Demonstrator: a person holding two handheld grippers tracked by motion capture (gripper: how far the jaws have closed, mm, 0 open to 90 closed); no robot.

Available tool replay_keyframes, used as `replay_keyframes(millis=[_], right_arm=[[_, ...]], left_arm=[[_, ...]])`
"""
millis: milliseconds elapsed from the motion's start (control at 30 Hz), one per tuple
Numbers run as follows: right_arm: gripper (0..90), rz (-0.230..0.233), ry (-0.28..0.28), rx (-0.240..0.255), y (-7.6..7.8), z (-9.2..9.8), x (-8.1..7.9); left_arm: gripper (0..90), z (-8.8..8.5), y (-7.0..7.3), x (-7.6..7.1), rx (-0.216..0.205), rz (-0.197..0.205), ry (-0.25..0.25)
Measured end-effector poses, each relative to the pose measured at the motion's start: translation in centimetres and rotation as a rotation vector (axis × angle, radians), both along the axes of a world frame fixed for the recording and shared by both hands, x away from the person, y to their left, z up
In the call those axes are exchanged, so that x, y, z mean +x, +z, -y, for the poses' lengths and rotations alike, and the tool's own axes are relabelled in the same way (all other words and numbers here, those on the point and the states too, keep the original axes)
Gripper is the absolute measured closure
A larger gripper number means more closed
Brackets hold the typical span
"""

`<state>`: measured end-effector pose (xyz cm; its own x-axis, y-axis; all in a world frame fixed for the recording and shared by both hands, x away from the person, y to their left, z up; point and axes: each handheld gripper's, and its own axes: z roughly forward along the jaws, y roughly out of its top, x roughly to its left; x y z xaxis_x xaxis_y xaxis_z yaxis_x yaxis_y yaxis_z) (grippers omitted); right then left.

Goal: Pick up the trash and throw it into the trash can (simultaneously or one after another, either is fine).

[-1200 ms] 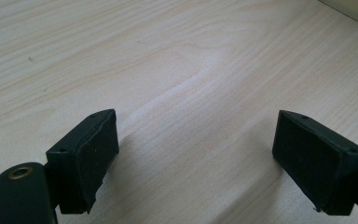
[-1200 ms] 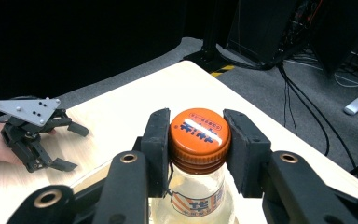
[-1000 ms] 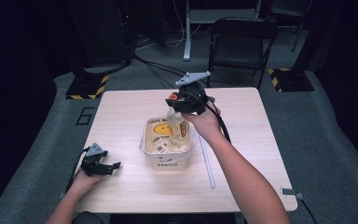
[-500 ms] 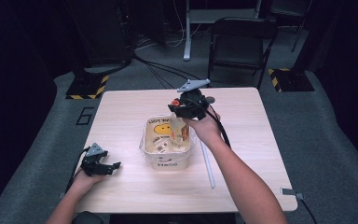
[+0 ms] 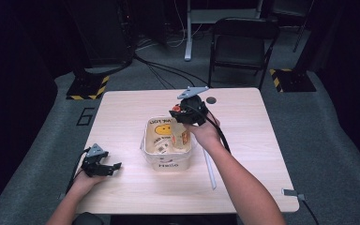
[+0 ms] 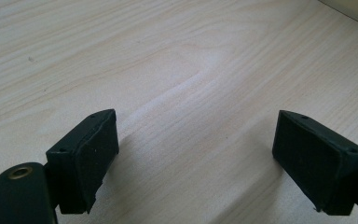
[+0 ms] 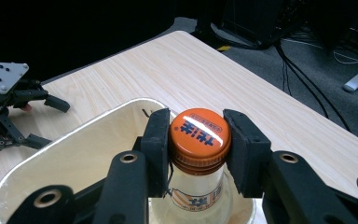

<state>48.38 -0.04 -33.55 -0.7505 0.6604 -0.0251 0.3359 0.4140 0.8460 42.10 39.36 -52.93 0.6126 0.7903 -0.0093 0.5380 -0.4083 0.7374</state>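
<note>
1. In the high view, a pale wooden table [image 5: 122, 122] fills the middle of the frame, with a person's two forearms coming in from the bottom edge.
2. Near the centre of that view sits a cream plastic tub [image 5: 146, 151] with rounded corners. A yellow smiley face is printed on its inner far wall, and "Hello" is written on its outer near wall. The writing above the smiley is too small to read.
3. The right gripper [image 5: 183, 123] is just above the tub's right half, pointing down. Its jaws are clamped on the neck of a small glass bottle [image 5: 182, 137], just under the orange cap [image 7: 199, 134].
4. In the right gripper view, the cap sits at centre frame between the two black pads. It carries white characters in an East Asian script, which I cannot read. The bottle's label has orange print, partly hidden.
5. The bottle's lower part is already inside the tub, beside other small items there that are too blurred to name.
6. Judging by this, the bottle is nearly placed. What is left is to set it on the tub floor, release it and lift away.
7. The left gripper [image 5: 104, 168] rests on the table at the lower left of the high view, well apart from the tub. Its jaws stand wide apart with nothing between them.
8. A long white stick [image 5: 210, 167] lies on the table to the right of the tub.
</note>
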Motion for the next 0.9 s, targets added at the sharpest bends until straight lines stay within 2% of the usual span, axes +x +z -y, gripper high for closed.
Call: replay_keyframes(millis=[233,400,667,833,900], right_arm=[[62.3,-0.02,-0.003,-0.019,-0.9,-0.2,0.0],[62.1,-0.013,-0.004,-0.026,-1.5,-0.1,0.2],[61.7,-0.029,-0.023,-0.015,-1.5,0.2,0.1],[60.6,-0.009,-0.023,-0.027,-1.4,0.3,0.0],[55.8,0.018,-0.021,-0.012,-1.2,0.4,0.0]], left_arm=[[14.1,0.0,0.0,0.0,-0.001,-0.005,0.002],[14.1,0.0,0.0,0.0,-0.001,-0.005,0.002],[14.1,0.0,0.0,0.0,-0.004,-0.001,0.002],[14.1,0.0,0.0,0.0,-0.004,-0.001,0.002],[14.1,0.0,0.0,0.0,-0.004,-0.002,0.002]])
